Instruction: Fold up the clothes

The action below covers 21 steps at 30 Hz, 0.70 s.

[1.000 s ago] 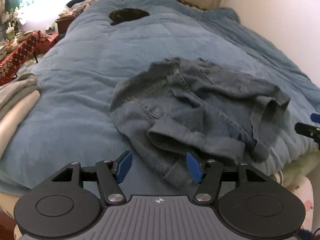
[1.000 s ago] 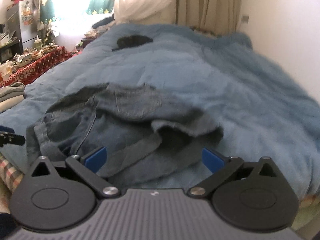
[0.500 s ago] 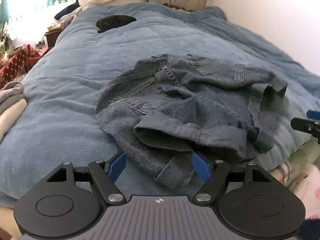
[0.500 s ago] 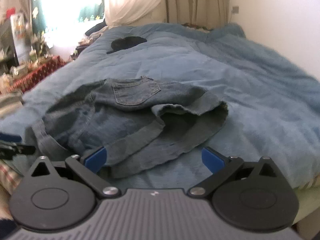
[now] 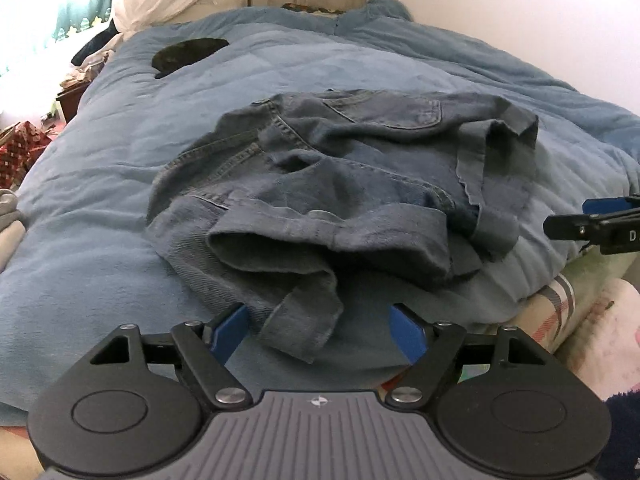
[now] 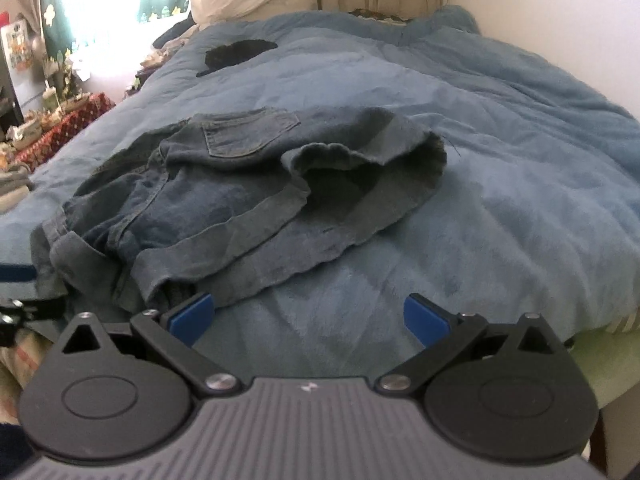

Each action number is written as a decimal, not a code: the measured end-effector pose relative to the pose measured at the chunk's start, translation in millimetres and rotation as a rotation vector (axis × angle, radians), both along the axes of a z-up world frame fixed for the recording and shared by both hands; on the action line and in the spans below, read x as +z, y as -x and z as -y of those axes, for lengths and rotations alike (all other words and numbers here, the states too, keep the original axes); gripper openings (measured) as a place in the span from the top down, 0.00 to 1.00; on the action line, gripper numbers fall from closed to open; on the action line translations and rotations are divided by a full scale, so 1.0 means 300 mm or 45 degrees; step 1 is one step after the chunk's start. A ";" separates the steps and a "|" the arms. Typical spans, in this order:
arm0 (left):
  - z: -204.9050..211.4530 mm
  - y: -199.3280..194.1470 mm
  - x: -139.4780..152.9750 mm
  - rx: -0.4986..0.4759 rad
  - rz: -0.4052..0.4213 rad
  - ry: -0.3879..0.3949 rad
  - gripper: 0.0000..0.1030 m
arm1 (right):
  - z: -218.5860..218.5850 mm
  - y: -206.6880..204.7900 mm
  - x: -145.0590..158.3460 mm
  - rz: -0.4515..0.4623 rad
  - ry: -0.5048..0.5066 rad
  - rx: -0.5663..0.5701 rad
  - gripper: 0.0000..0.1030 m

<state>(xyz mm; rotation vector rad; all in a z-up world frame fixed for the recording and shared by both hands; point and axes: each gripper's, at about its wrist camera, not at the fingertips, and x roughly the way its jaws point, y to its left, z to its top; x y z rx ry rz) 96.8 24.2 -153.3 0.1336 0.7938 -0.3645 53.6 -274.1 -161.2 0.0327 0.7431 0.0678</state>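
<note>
Denim, faded blue: a crumpled pair of jeans (image 5: 344, 184) lies in a heap on a bed covered by a blue quilt (image 5: 100, 208), close to the near edge. The left tool (image 5: 318, 330) sits low at that edge; its blue pads have just been spreading and stand apart, and a loose cuff of the jeans hangs down between them without being pinched. The right tool (image 6: 308, 320) stands wide apart over bare quilt, with the hem of the jeans (image 6: 240, 208) just beyond its left pad. A dark cloth (image 6: 240, 54) lies far up the bed. No containers are in view.
</note>
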 end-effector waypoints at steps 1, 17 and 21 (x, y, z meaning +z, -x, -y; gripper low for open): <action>0.004 0.004 0.003 0.000 0.015 -0.004 0.26 | -0.002 0.009 0.003 0.029 0.013 0.007 0.01; 0.091 -0.067 -0.055 0.079 0.091 -0.125 0.75 | 0.000 0.012 -0.002 -0.023 0.030 0.052 0.01; 0.062 -0.077 -0.052 0.133 0.127 -0.102 0.96 | 0.025 0.007 -0.003 -0.030 0.000 0.018 0.01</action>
